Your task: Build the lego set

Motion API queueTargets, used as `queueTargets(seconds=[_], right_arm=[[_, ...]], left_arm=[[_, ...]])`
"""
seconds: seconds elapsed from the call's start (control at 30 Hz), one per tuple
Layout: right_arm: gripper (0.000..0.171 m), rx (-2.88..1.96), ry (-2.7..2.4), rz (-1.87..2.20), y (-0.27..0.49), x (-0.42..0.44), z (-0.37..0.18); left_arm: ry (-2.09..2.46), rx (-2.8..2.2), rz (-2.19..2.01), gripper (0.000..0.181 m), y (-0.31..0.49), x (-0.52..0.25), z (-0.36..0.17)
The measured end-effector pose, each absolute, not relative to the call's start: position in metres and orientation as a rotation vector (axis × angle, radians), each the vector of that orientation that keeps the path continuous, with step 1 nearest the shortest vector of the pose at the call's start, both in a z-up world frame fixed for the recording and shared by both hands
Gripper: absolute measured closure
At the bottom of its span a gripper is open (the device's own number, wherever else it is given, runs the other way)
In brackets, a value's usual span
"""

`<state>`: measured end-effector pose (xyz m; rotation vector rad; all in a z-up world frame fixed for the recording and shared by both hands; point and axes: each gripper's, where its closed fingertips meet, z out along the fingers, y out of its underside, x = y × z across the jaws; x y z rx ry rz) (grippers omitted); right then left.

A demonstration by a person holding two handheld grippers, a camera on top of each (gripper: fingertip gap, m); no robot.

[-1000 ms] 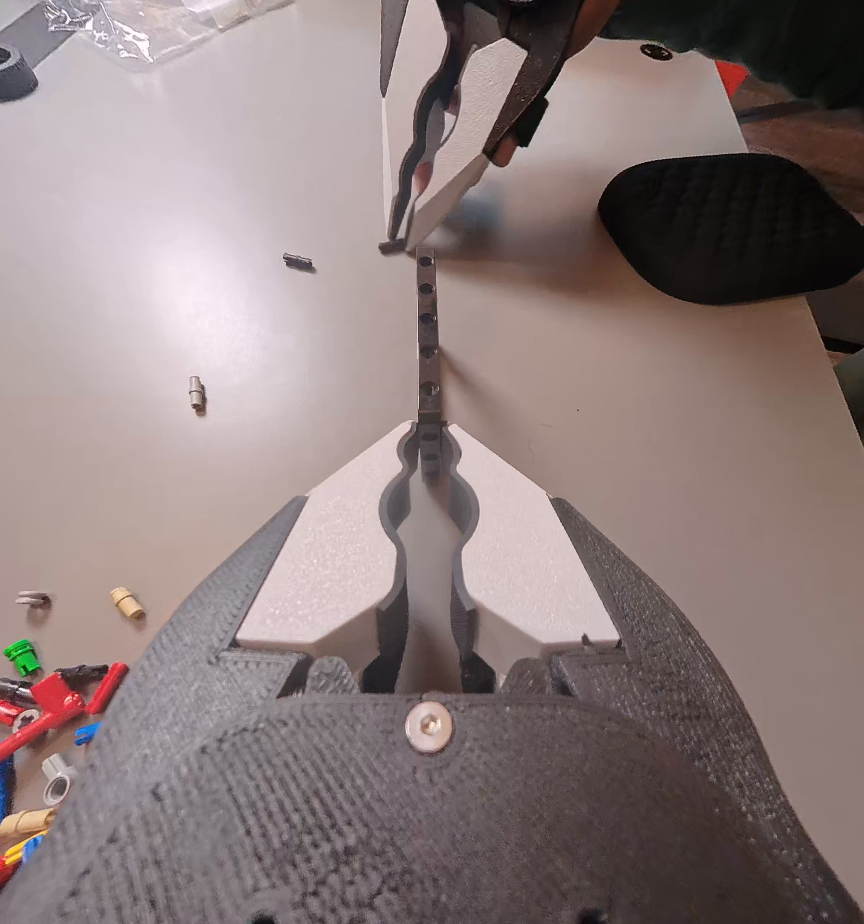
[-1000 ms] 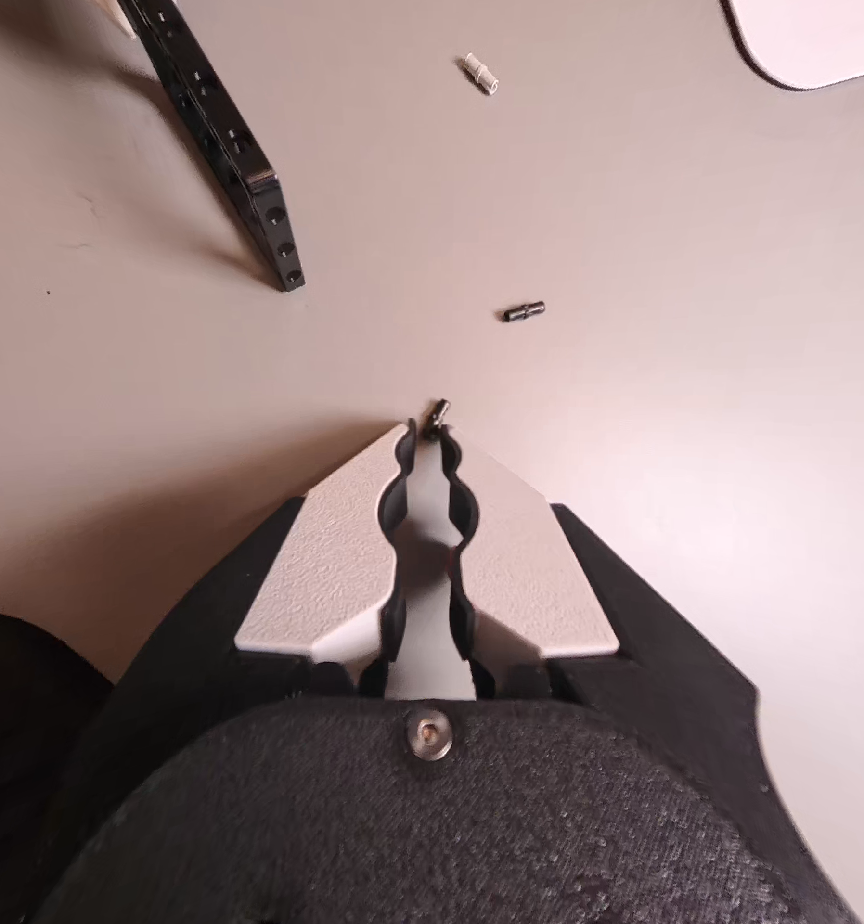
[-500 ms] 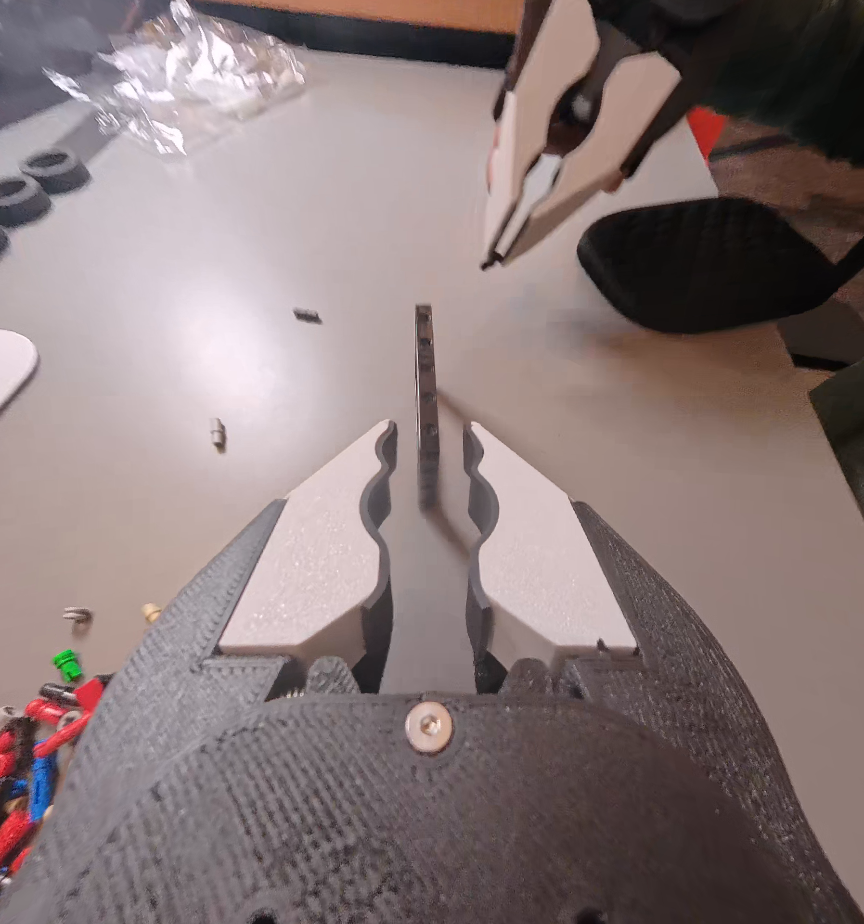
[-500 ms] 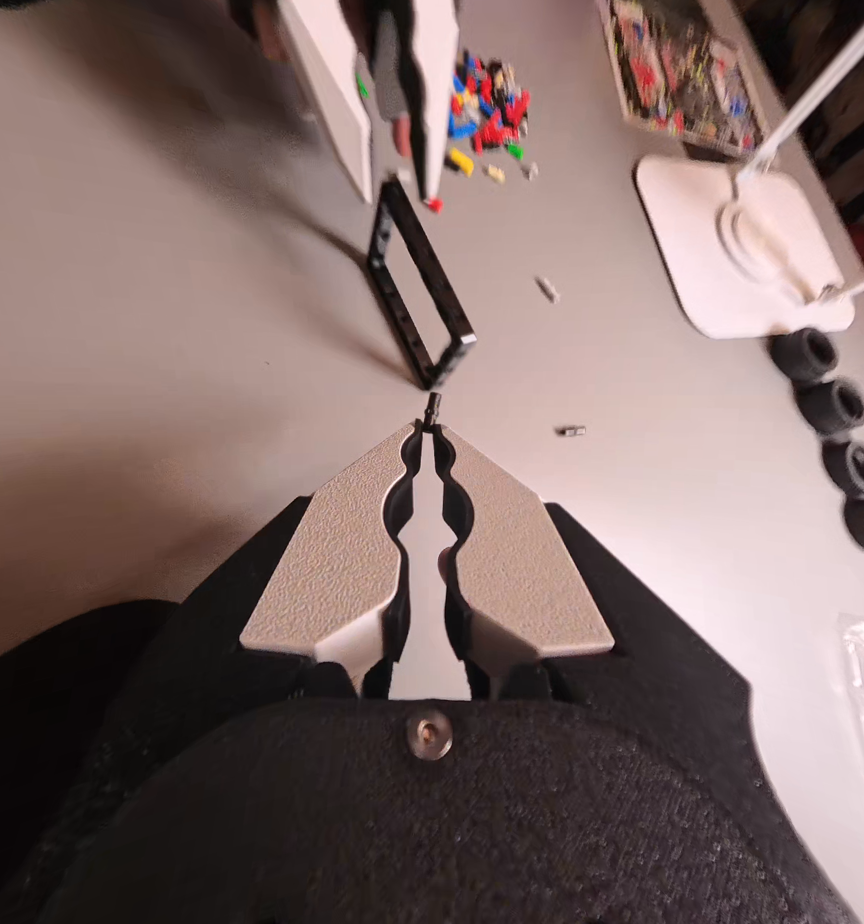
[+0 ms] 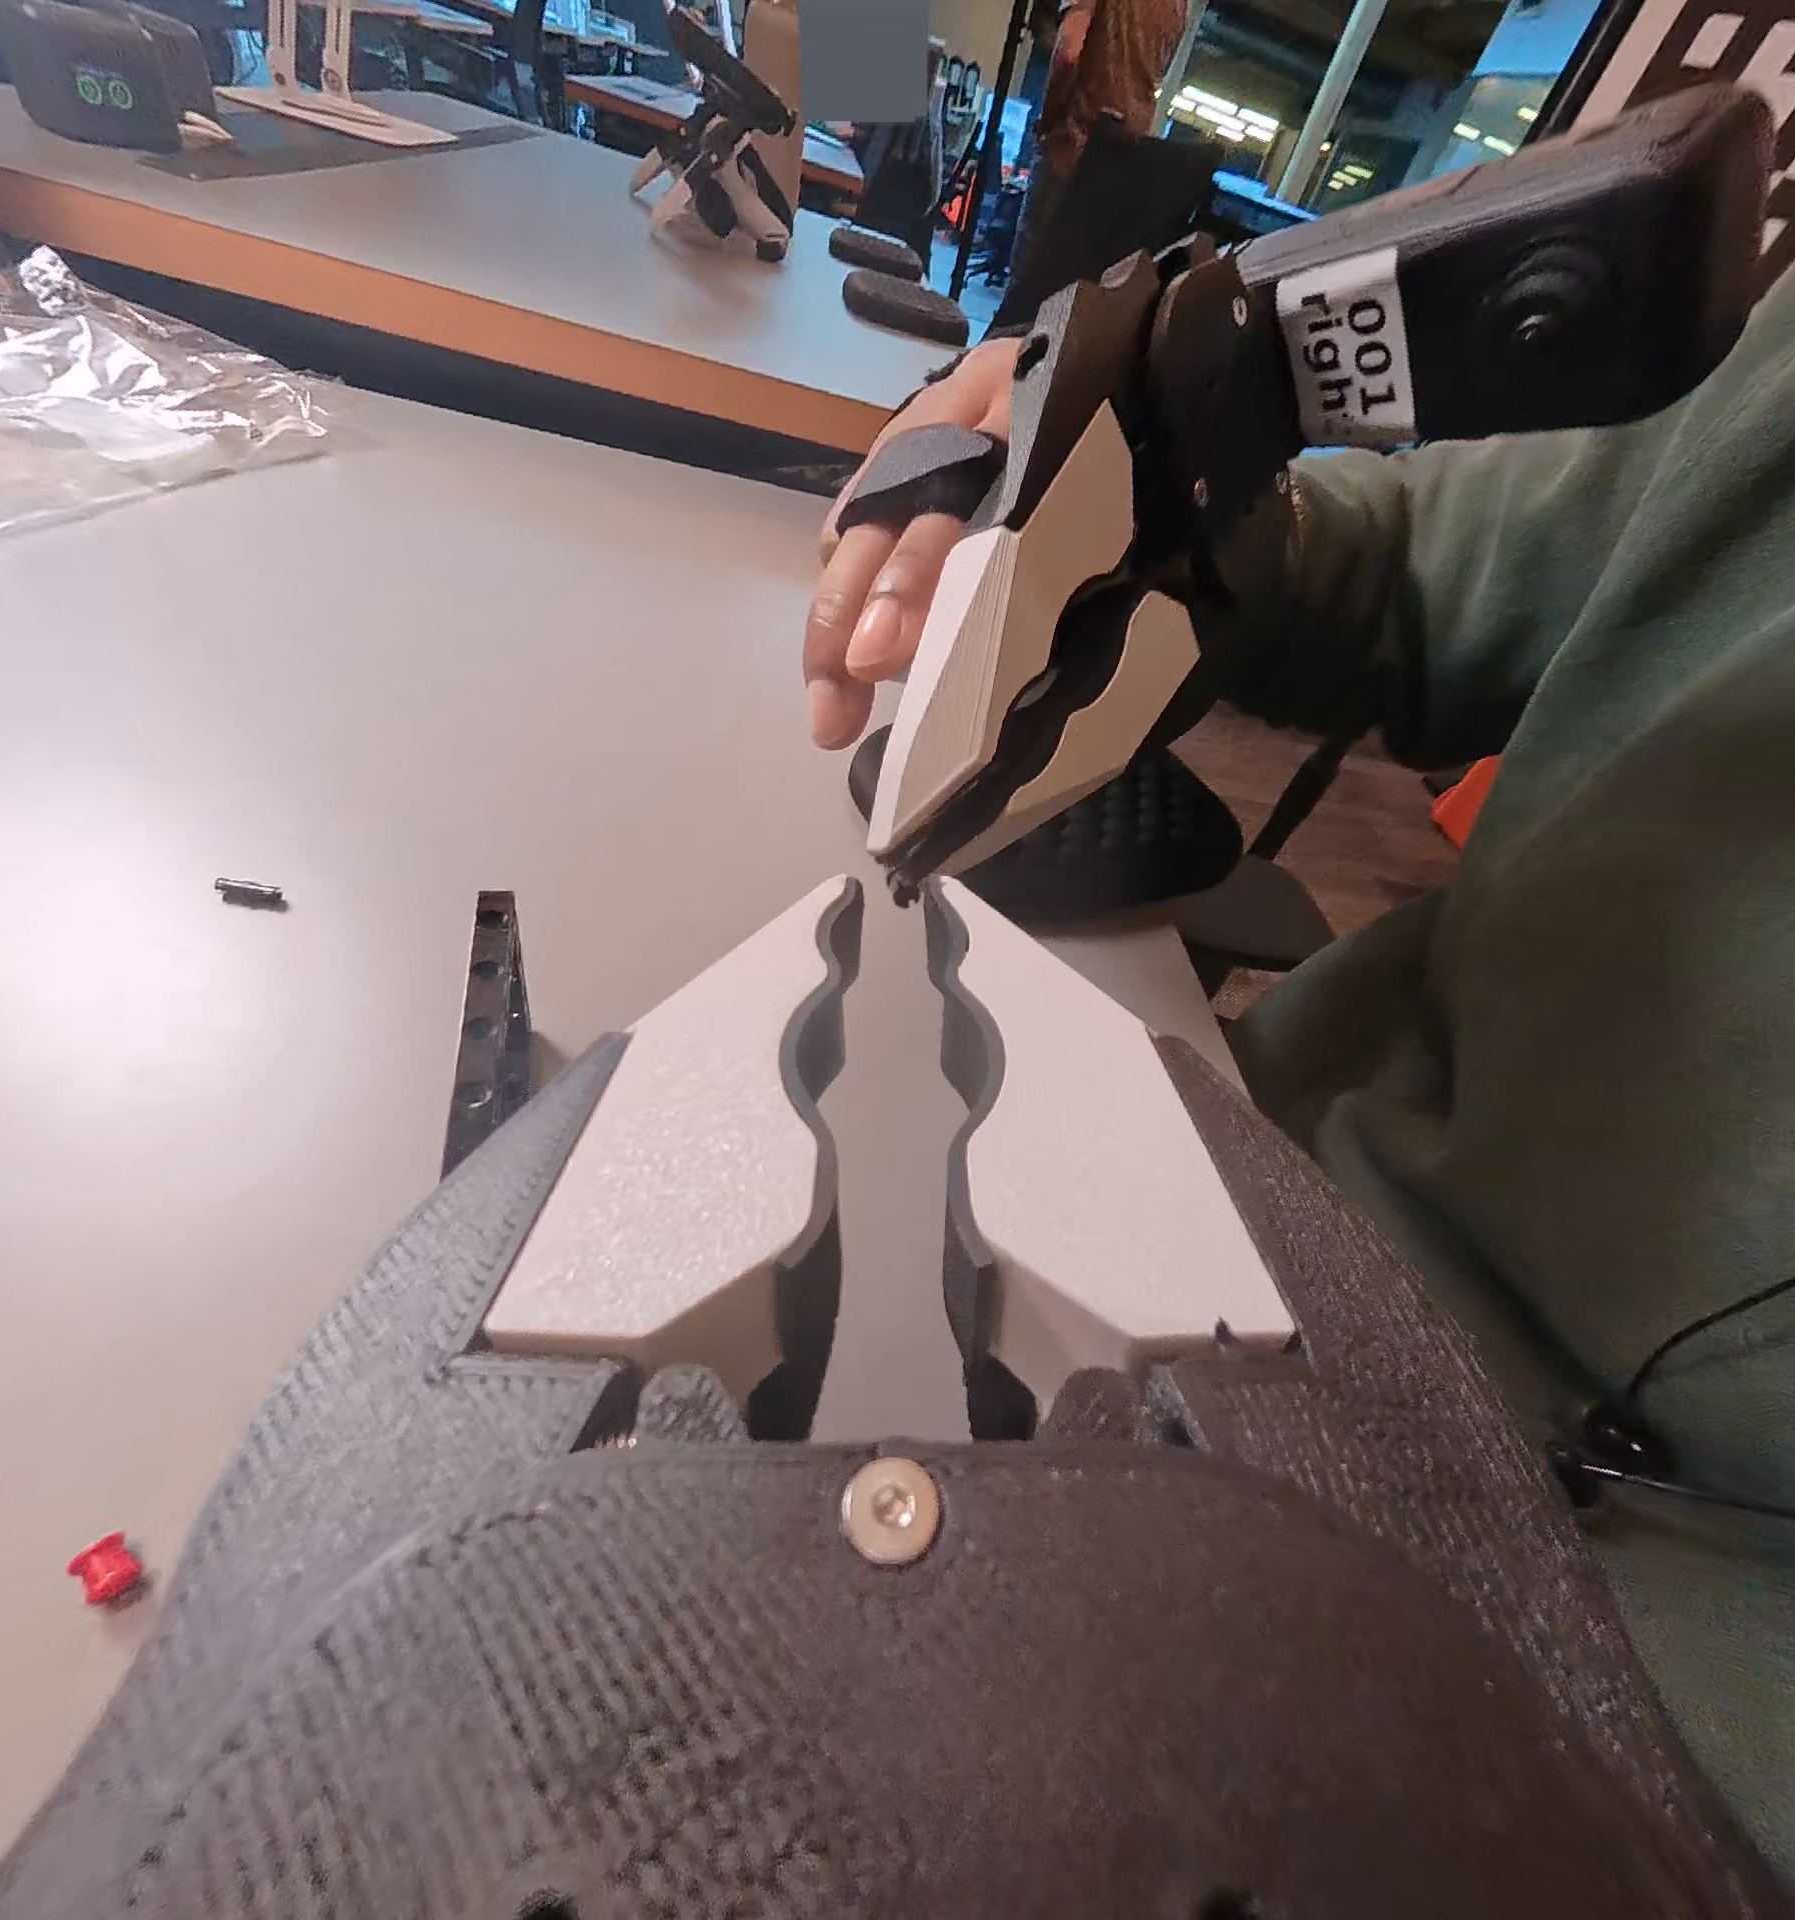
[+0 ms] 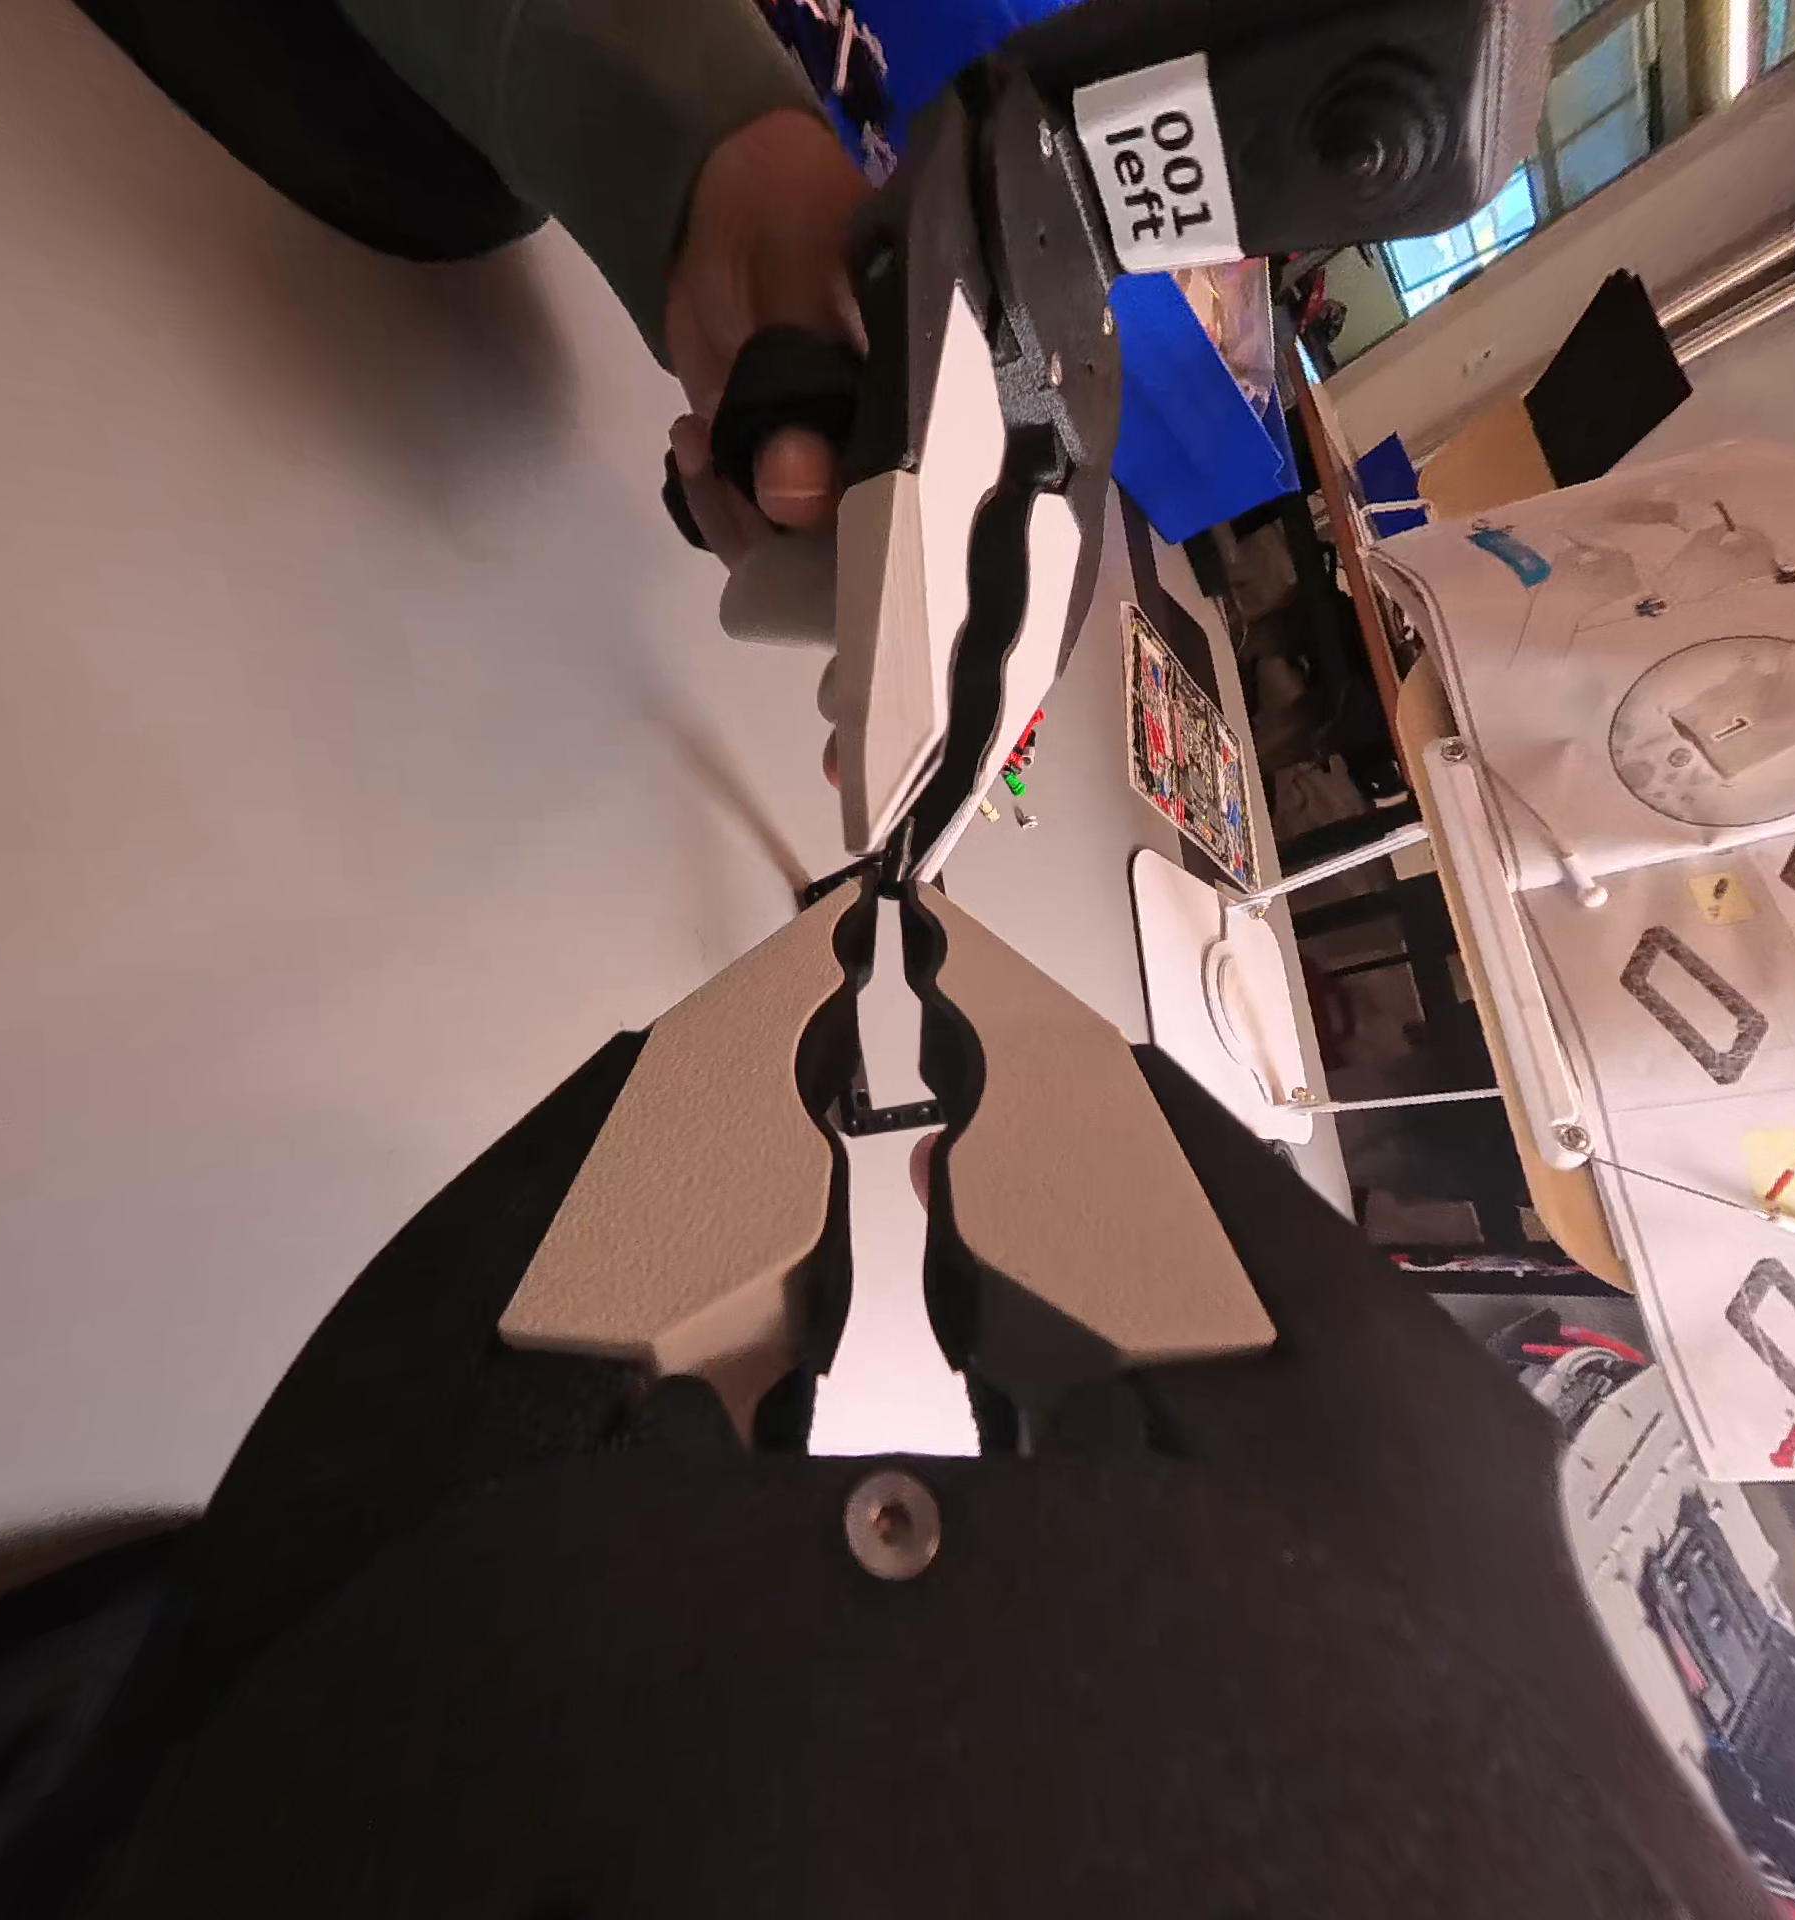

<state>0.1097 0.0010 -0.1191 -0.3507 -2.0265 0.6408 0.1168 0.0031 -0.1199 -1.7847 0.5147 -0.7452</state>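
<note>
My right gripper (image 6: 888, 896) is shut on a small black pin (image 6: 895, 864) that sticks out past its tips. It also shows in the left wrist view (image 5: 908, 864), tilted down from the upper right. My left gripper (image 5: 893, 891) is open by a narrow gap, and the pin's end (image 5: 903, 883) sits right at its tips. The two grippers meet tip to tip above the table. The left gripper (image 6: 908, 847) hangs down from above in the right wrist view. The black lego frame (image 5: 498, 1023) lies on the table left of my left gripper, free of both; part of it shows between my right jaws (image 6: 893, 1117).
A loose black pin (image 5: 249, 890), a red bush (image 5: 98, 1564) and a plastic bag (image 5: 93, 384) lie on the grey table (image 5: 405, 727). A black pad (image 5: 1132, 831) sits behind the grippers. A white lamp base (image 6: 1184, 966), a printed sheet (image 6: 1184, 748) and coloured pieces (image 6: 1018, 758) lie farther off. Both grippers' tips are roughly 20 cm from the red bush (image 5: 98, 1564).
My left gripper let go of the frame, opened and swung right. My right gripper lifted the black pin off the table and brought it to the left gripper's tips.
</note>
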Motion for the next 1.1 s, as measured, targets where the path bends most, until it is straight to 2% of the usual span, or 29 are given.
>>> queueTargets(seconds=[0.2, 0.3, 0.43, 0.57, 0.7, 1.1], right_arm=[[0.17, -0.359, -2.022, 0.669, 0.0, 0.109, -0.118], [0.17, -0.453, -1.936, 0.857, -0.002, 0.111, -0.1], [0.161, -0.588, -1.805, 1.115, -0.003, 0.113, -0.082], [0.165, -0.634, -1.725, 1.226, -0.006, 0.112, -0.079], [0.171, -0.657, -1.687, 1.243, -0.003, 0.109, -0.076], [0.17, -0.641, -1.689, 1.318, -0.009, 0.115, -0.07]], left_arm=[[0.503, -1.756, -0.786, 0.179, 0.001, 0.116, -0.115], [0.464, -1.669, -0.872, 0.179, -0.001, 0.116, -0.099], [0.418, -1.548, -0.966, 0.18, -0.005, 0.114, -0.082], [0.37, -1.491, -1.048, 0.179, -0.005, 0.114, -0.074], [0.329, -1.47, -1.088, 0.179, -0.004, 0.113, -0.072], [0.348, -1.423, -1.125, 0.179, -0.009, 0.119, -0.066]])
